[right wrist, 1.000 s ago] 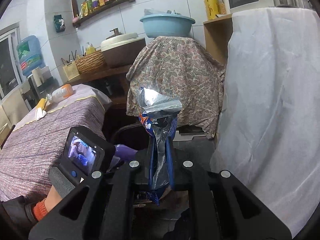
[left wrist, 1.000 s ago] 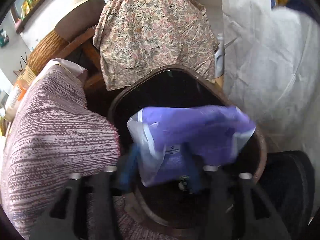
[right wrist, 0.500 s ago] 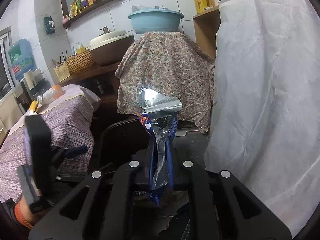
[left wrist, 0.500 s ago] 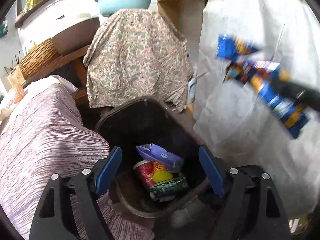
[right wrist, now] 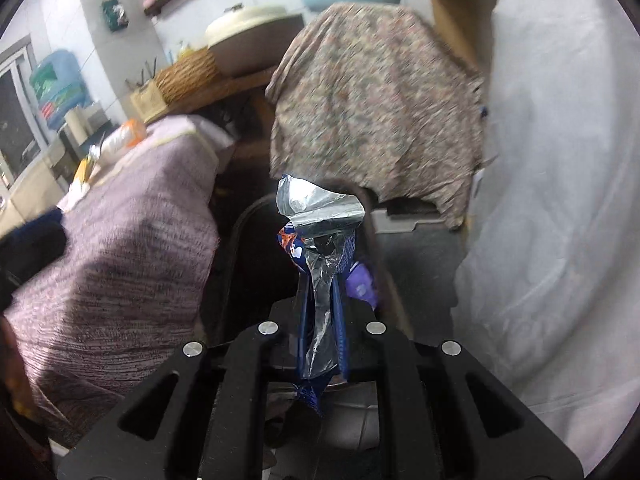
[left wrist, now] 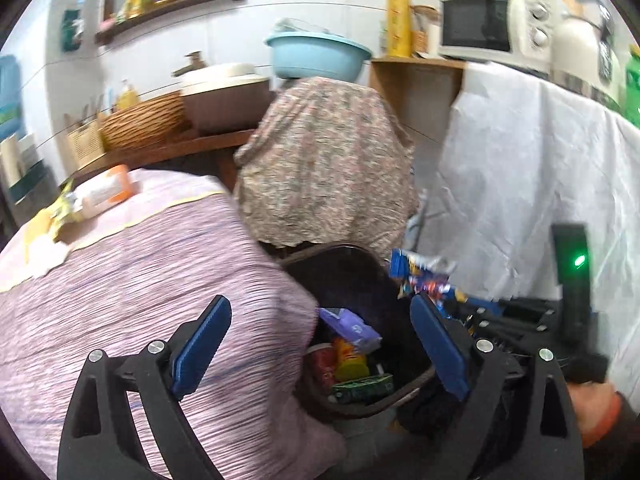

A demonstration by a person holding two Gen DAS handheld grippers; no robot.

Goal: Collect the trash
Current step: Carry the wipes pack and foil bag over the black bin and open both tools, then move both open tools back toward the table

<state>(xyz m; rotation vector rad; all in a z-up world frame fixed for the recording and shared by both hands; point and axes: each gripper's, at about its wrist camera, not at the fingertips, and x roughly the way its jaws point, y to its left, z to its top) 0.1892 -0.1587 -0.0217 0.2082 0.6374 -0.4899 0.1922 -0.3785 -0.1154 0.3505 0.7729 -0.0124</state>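
A dark brown trash bin (left wrist: 352,272) stands on the floor between a purple-covered table and a white-draped counter. It holds a purple packet (left wrist: 352,326), a red cup, a yellow tube and a green carton. My left gripper (left wrist: 320,344) is open and empty above the bin's left rim. My right gripper (right wrist: 322,320) is shut on a blue and silver foil wrapper (right wrist: 320,240), held over the bin (right wrist: 256,264). The wrapper also shows in the left wrist view (left wrist: 420,276), at the bin's right rim.
A table under a purple striped cloth (left wrist: 132,280) stands left of the bin, with an orange-white bottle (left wrist: 106,194) and a yellow wrapper (left wrist: 60,212) on it. A paisley-covered object (left wrist: 324,168) stands behind the bin. A white-draped counter (left wrist: 520,184) is at the right.
My left gripper let the purple packet drop into the bin, opened, and rose back to the left. My right gripper has moved the foil wrapper down over the bin.
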